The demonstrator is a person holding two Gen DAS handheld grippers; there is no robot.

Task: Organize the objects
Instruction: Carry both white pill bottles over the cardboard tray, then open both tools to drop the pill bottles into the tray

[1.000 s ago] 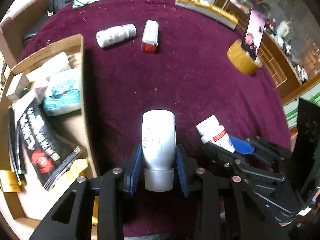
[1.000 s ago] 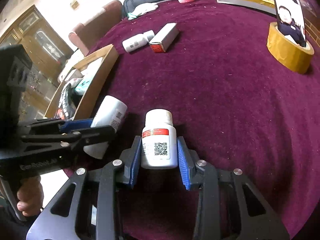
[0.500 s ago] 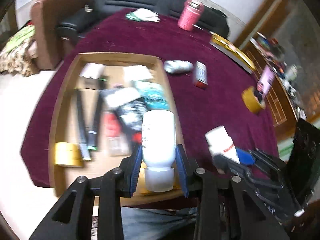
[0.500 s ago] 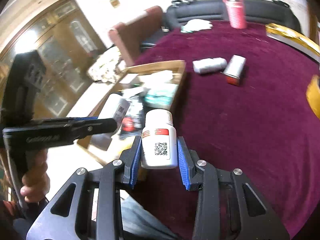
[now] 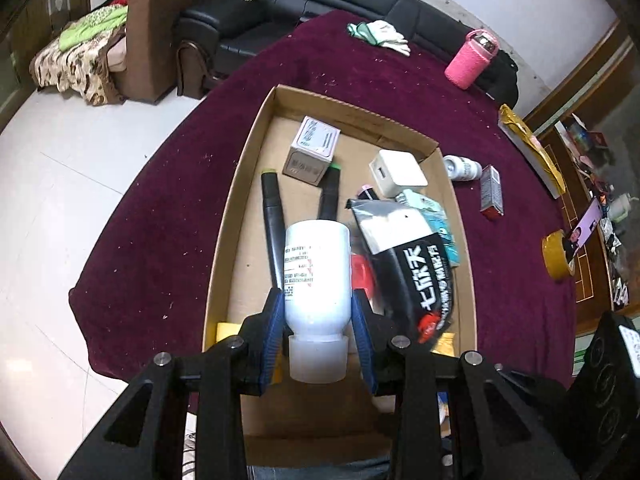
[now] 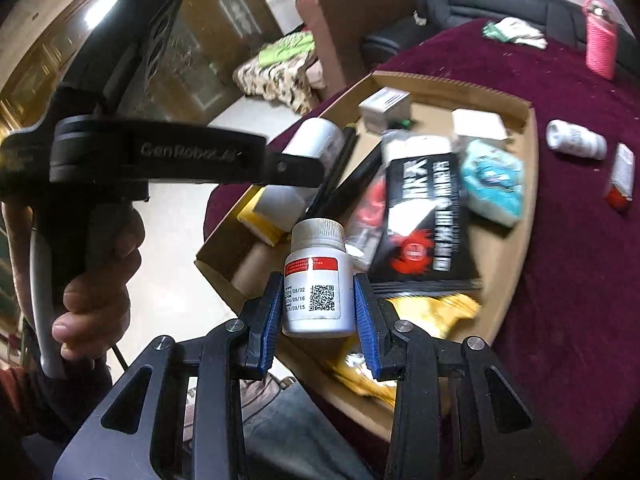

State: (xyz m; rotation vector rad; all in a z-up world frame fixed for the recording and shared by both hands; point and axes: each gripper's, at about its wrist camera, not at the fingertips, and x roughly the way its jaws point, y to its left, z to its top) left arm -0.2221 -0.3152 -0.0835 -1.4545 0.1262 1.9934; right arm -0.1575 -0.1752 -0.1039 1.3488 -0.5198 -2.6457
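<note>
My left gripper [image 5: 317,322] is shut on a plain white bottle [image 5: 316,280], cap toward the camera, held above the near half of a shallow cardboard box [image 5: 224,216]. My right gripper [image 6: 316,314] is shut on a small white pill bottle [image 6: 316,280] with a red band and a QR label, hanging over the box's [image 6: 528,184] near corner. In the right wrist view the left gripper [image 6: 296,168] reaches in from the left with its white bottle [image 6: 316,140]. On the maroon cloth [image 5: 520,280] right of the box lie another white bottle [image 5: 462,168] and a red-ended small box [image 5: 492,196].
The box holds black markers [image 5: 274,216], a black pouch [image 5: 416,272], a teal packet [image 5: 436,216], a white charger [image 5: 396,172], a small grey carton [image 5: 312,152] and a yellow item [image 5: 226,330]. A tape roll [image 5: 558,254], a pink bottle [image 5: 472,58] and gloves [image 5: 380,34] sit farther off. White floor lies left of the table.
Both grippers have swung left from above the bare maroon cloth to above the cardboard box, each keeping its bottle. The views have rolled, so the box now lies under both bottles.
</note>
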